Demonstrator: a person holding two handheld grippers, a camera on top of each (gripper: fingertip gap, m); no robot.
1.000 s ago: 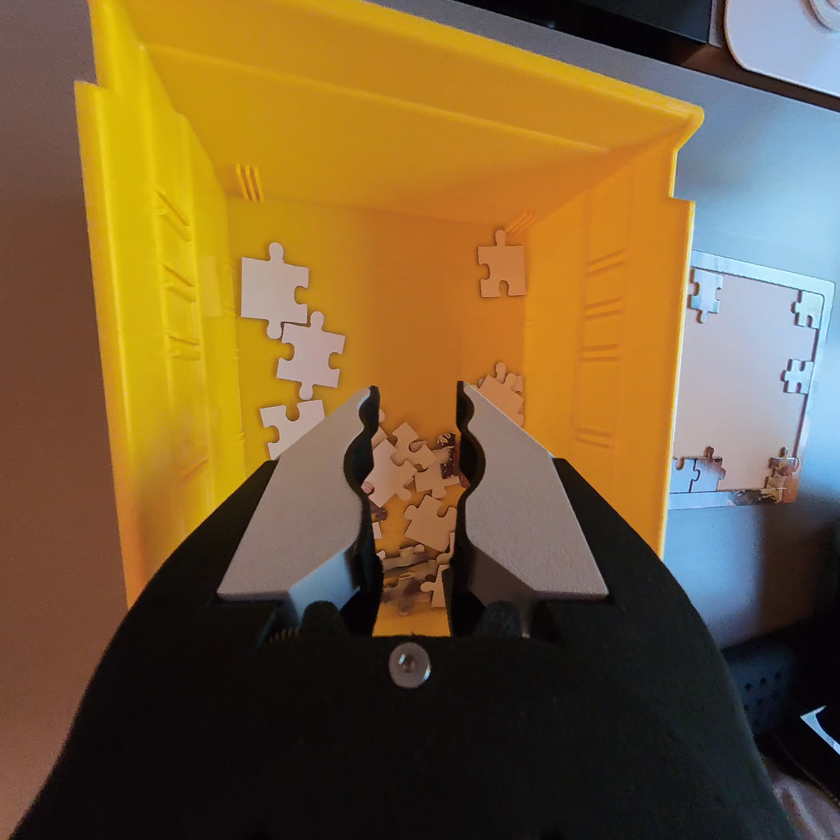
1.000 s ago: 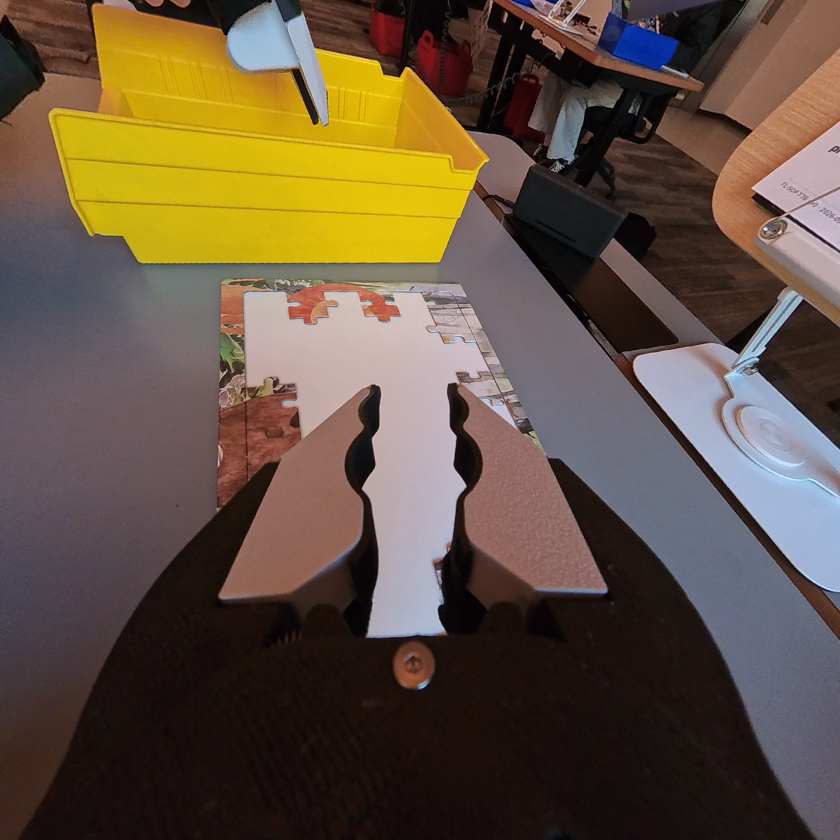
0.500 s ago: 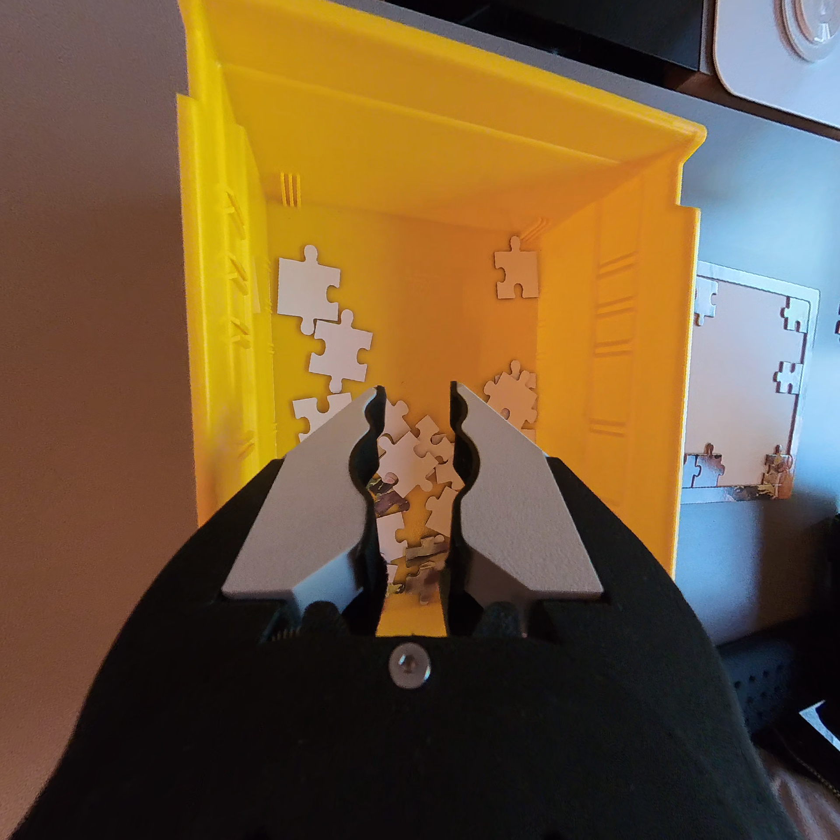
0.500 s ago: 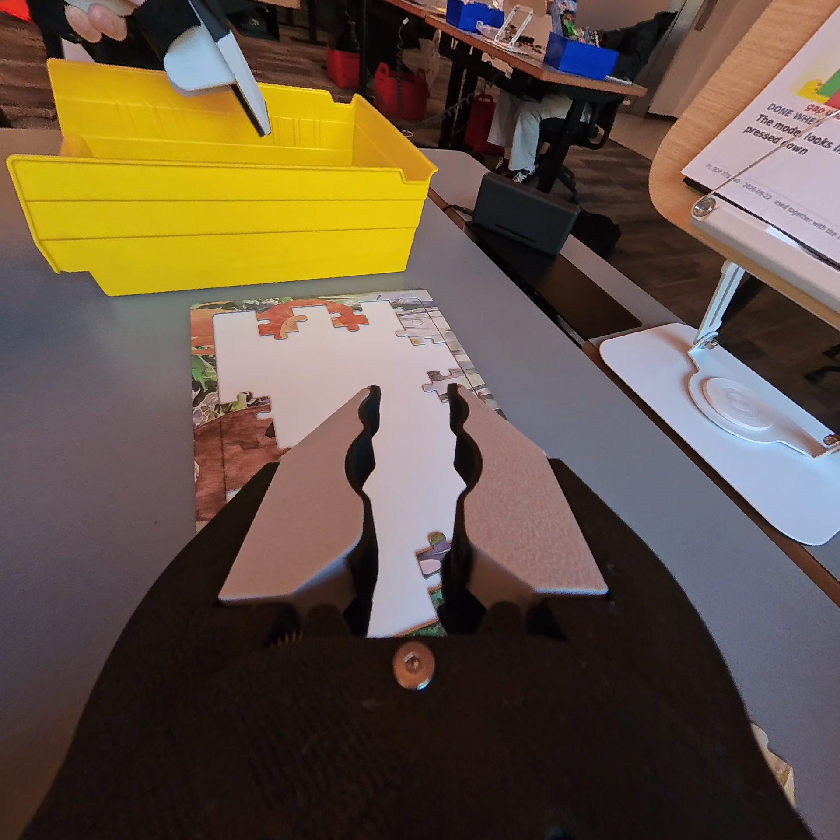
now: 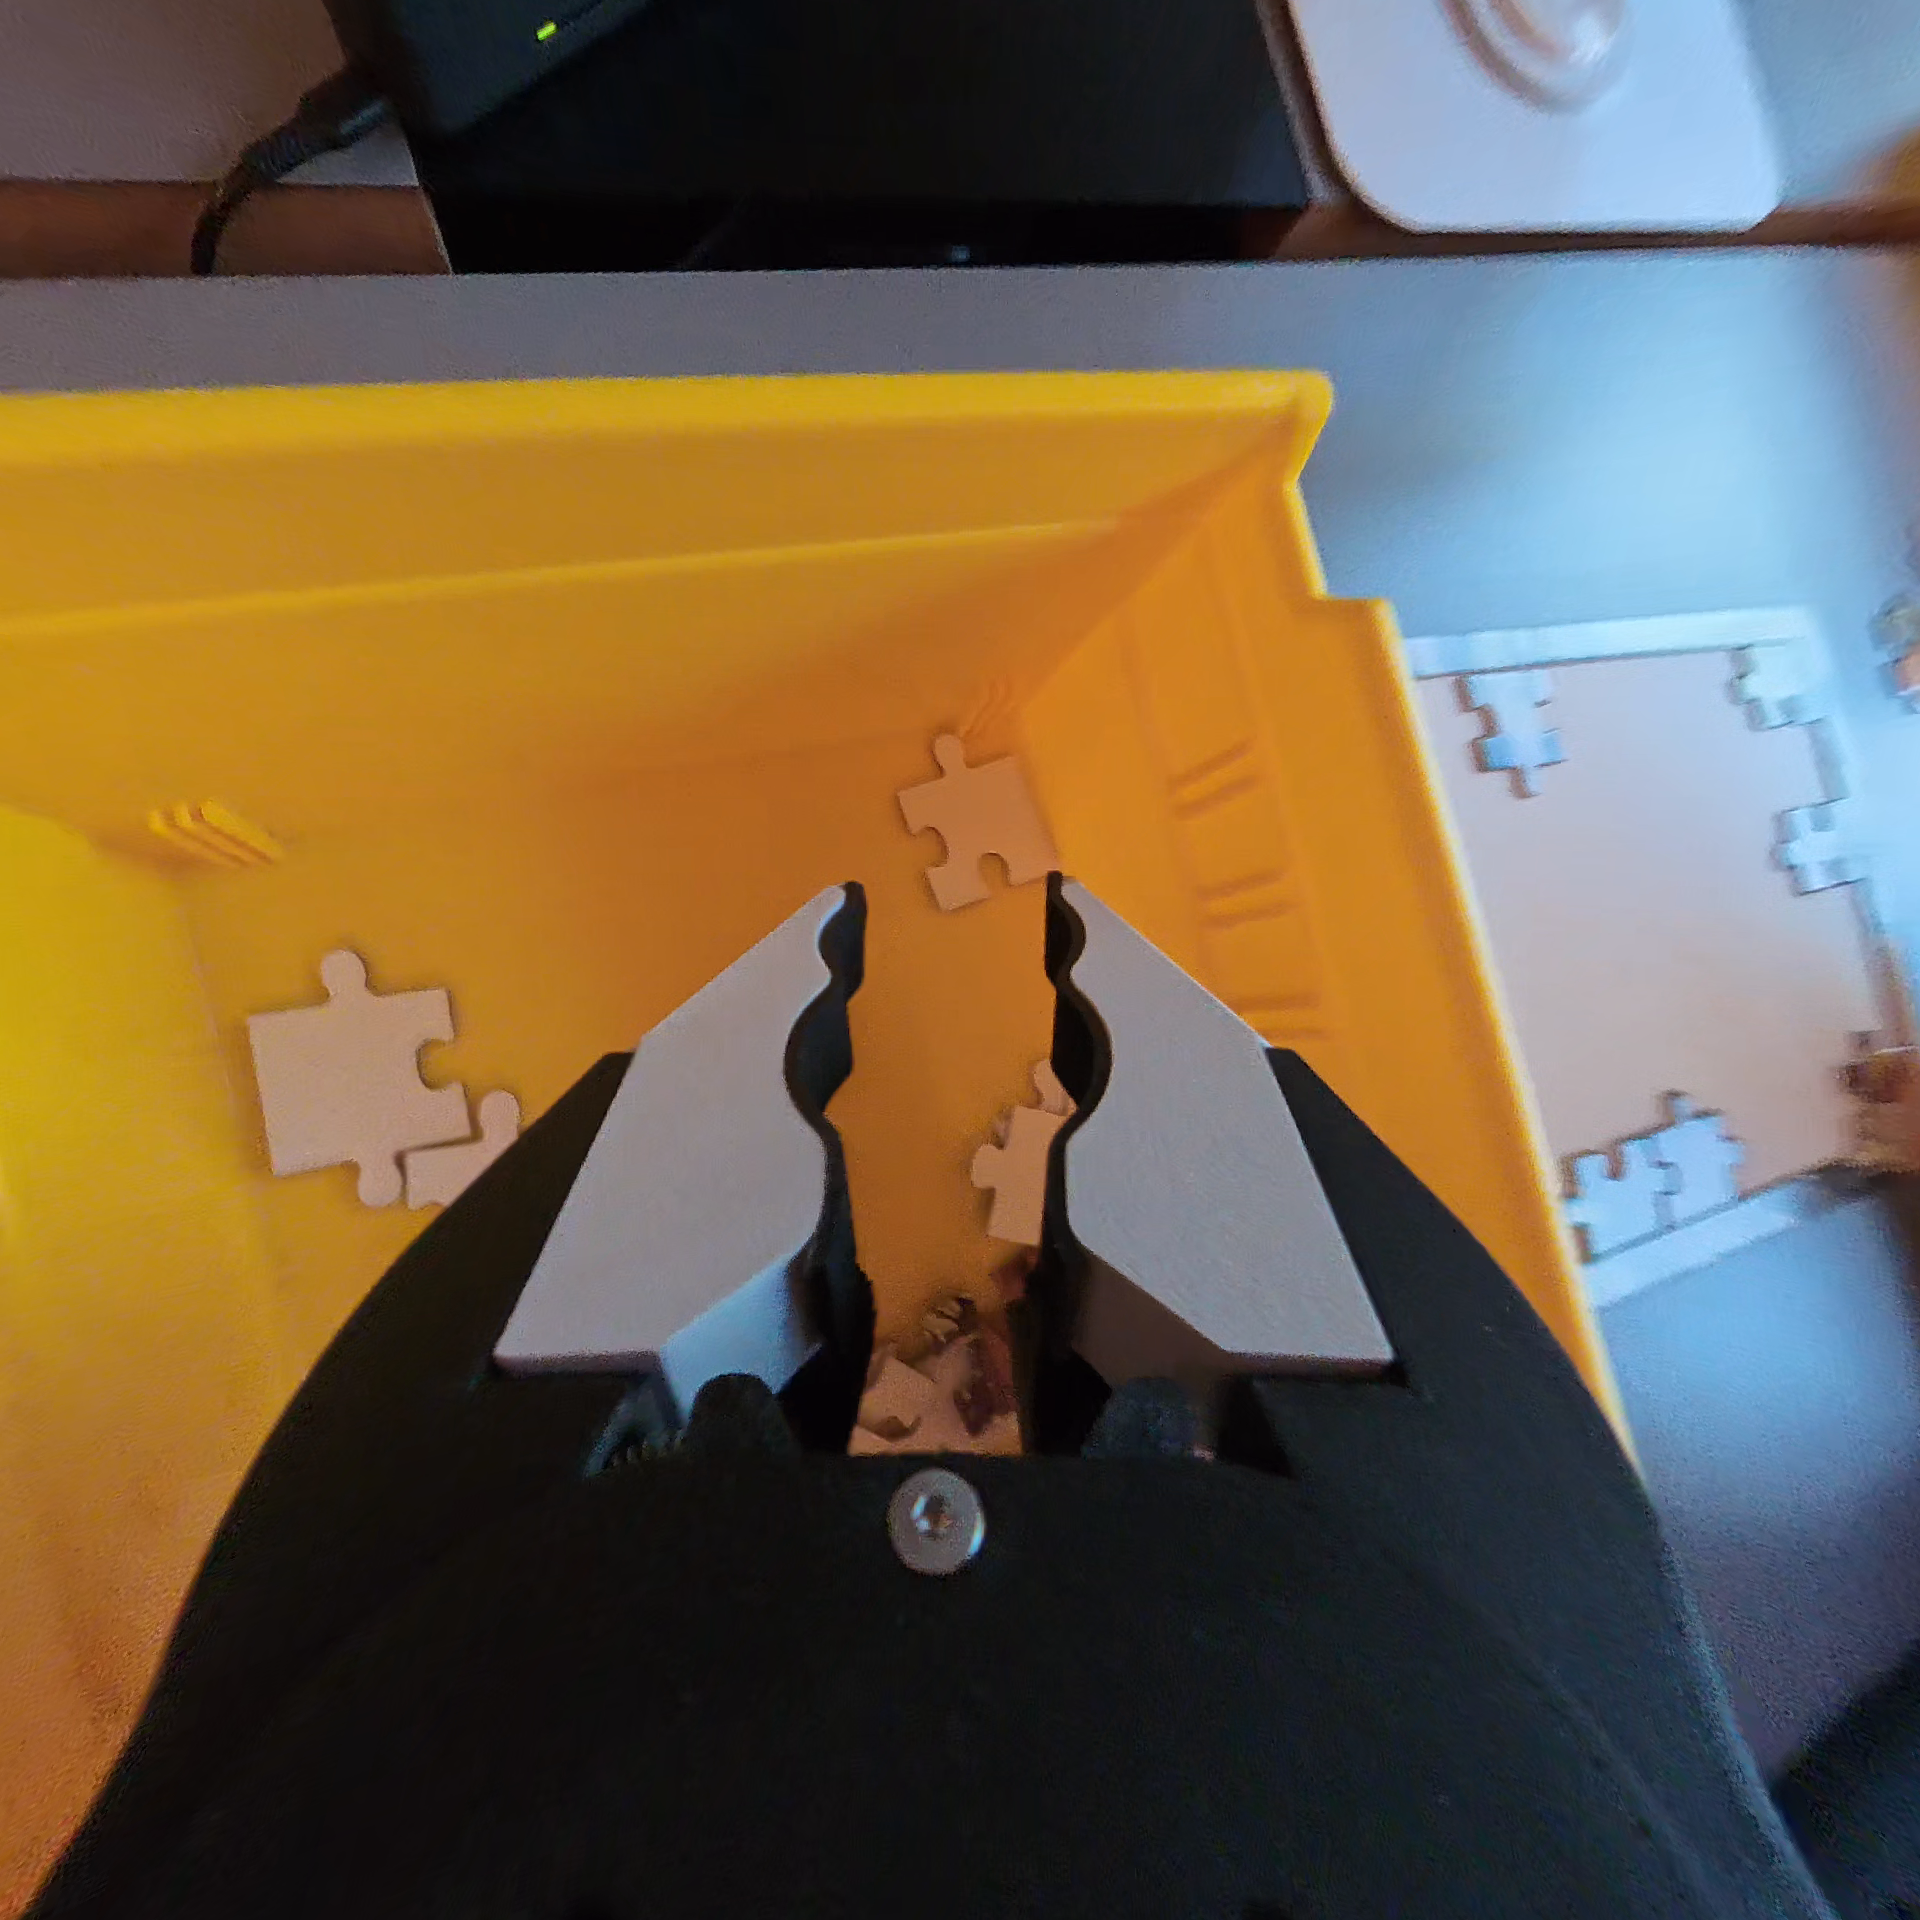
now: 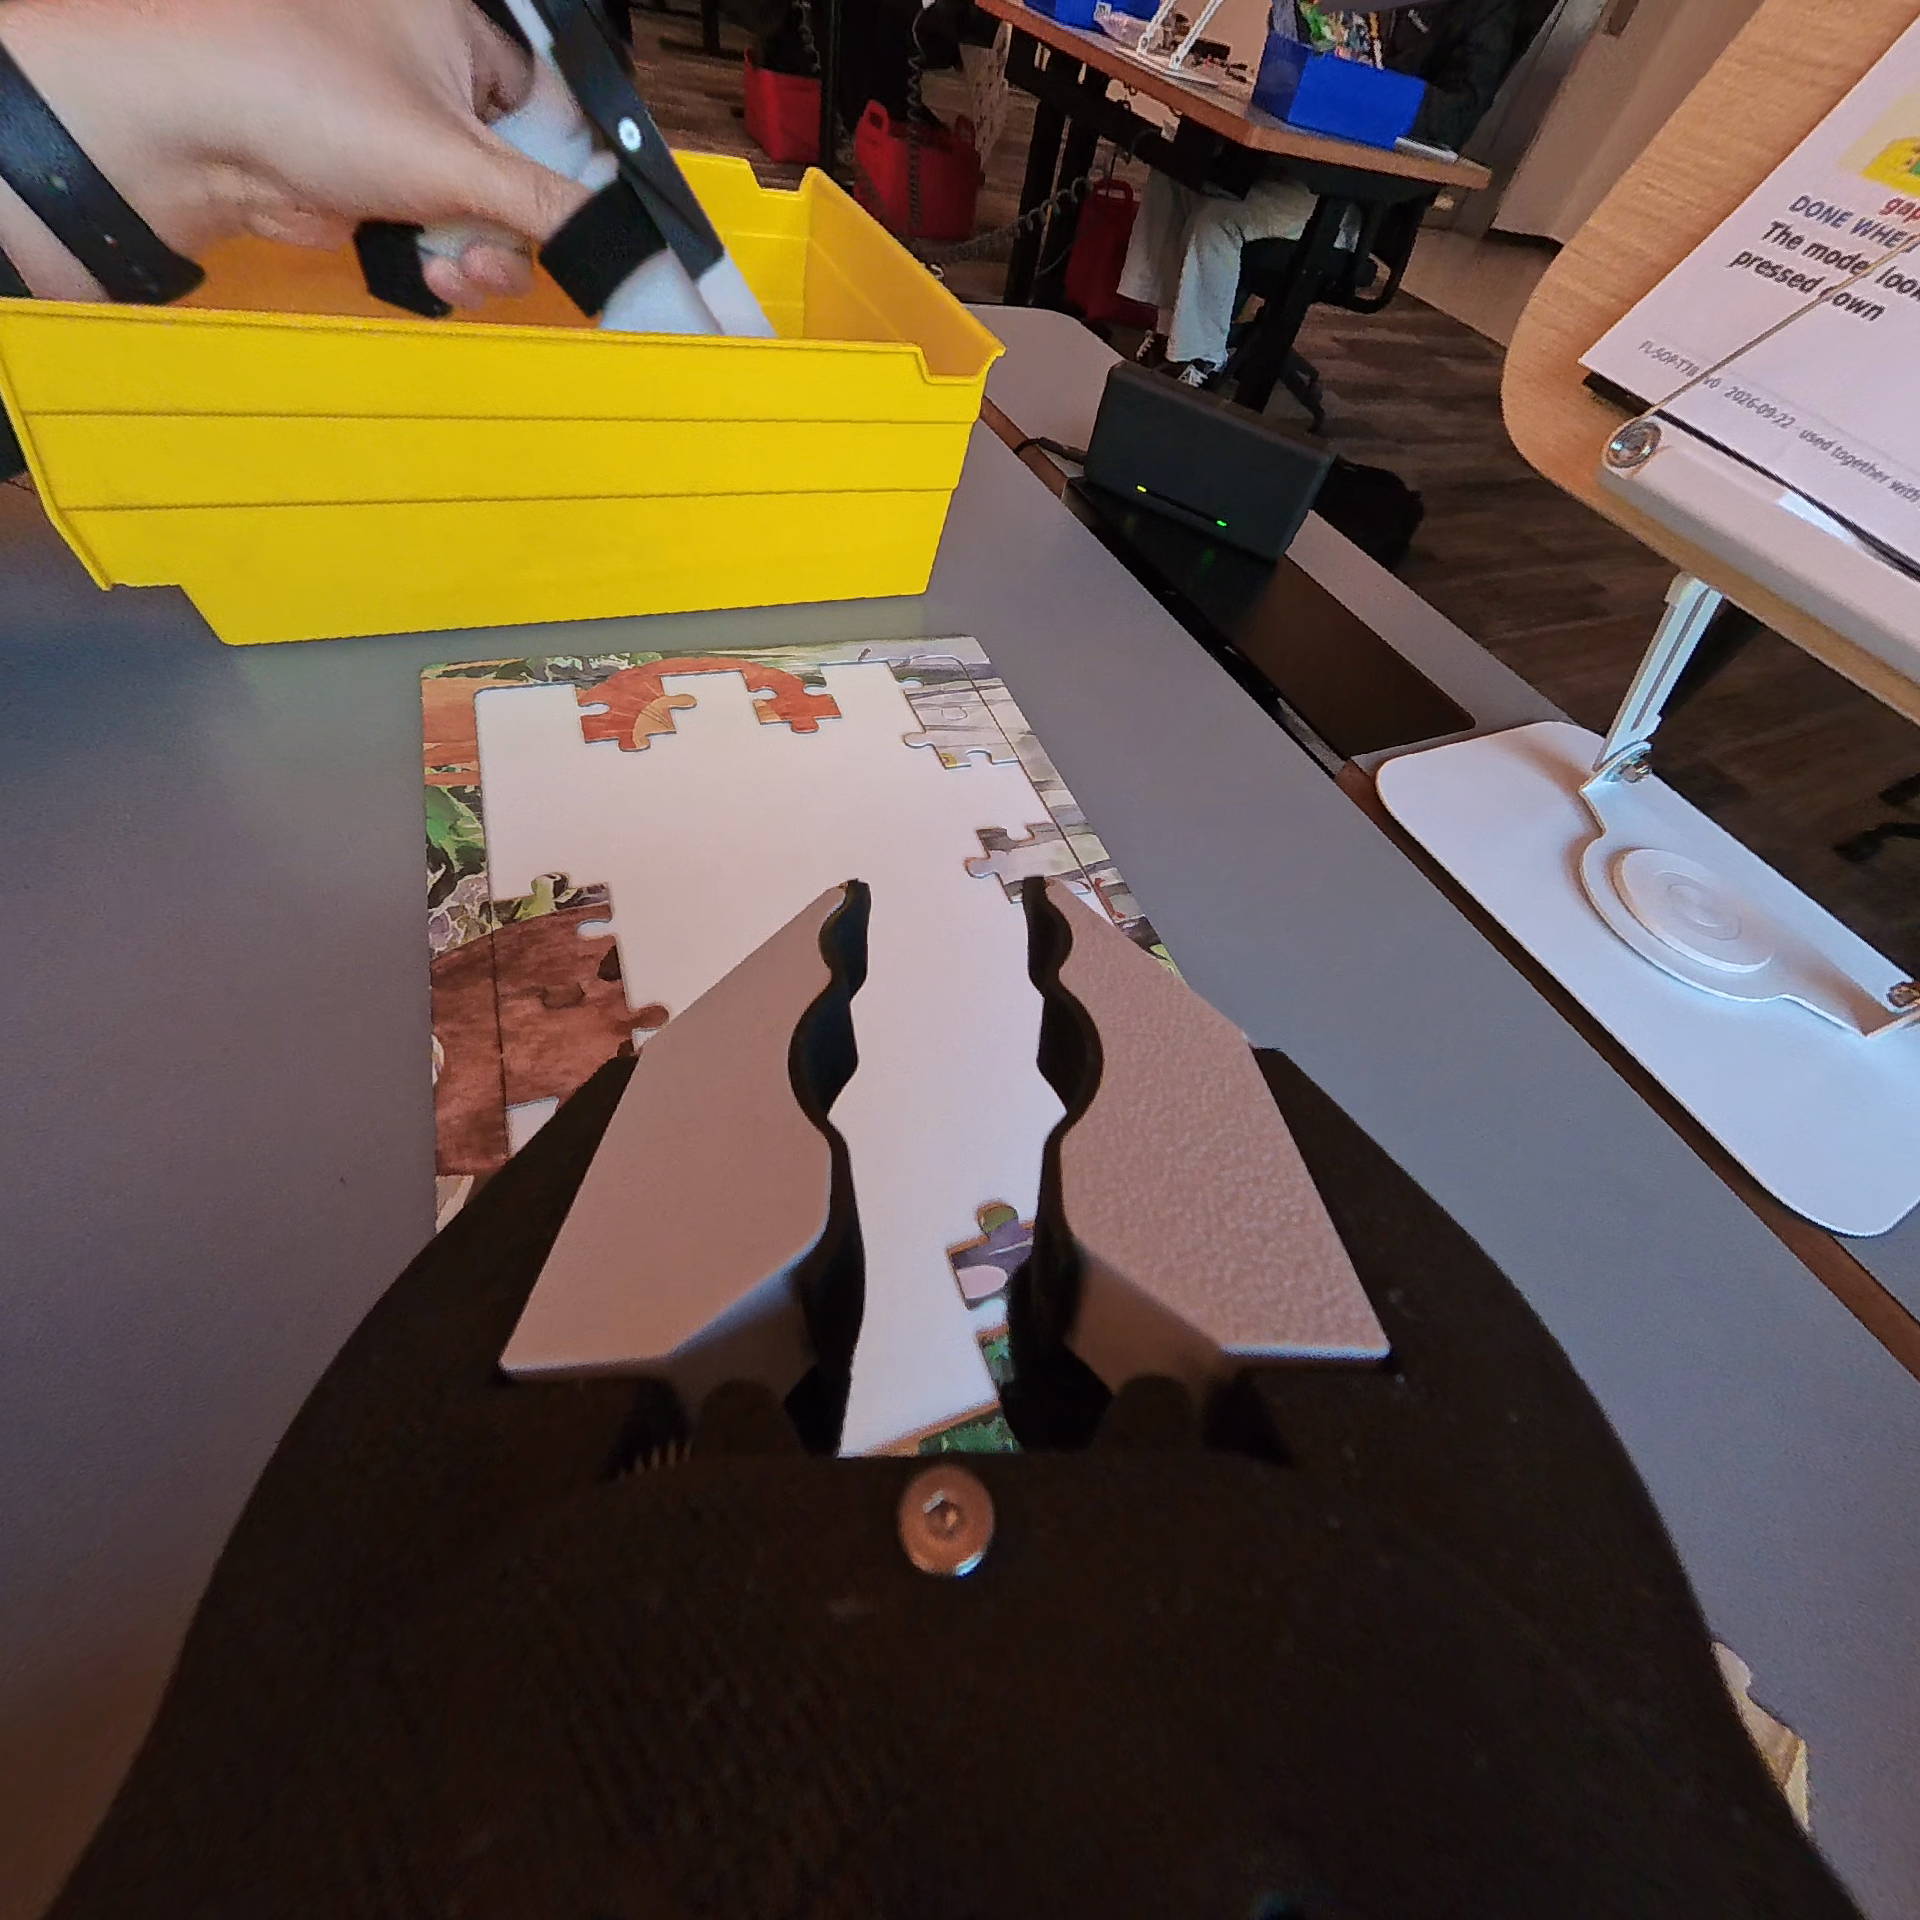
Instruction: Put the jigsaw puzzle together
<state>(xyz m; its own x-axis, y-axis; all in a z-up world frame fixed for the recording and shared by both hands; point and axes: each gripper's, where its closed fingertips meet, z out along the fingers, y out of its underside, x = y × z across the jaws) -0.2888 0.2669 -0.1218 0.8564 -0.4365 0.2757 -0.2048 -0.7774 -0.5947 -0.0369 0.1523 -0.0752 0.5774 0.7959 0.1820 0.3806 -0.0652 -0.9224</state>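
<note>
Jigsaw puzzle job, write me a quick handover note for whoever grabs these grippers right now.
Left gripper: open, empty, lowered into the yellow bin, aimed toward a face-down piece near the far right corner.
Right gripper: open, empty, hovering over the puzzle board on the grey table.
Loose pieces lie in the bin, mostly white side up.
Done: only some edge pieces are placed around the frame.
Left: the board's whole middle is bare; pick, flip and fit the remaining pieces.
</note>
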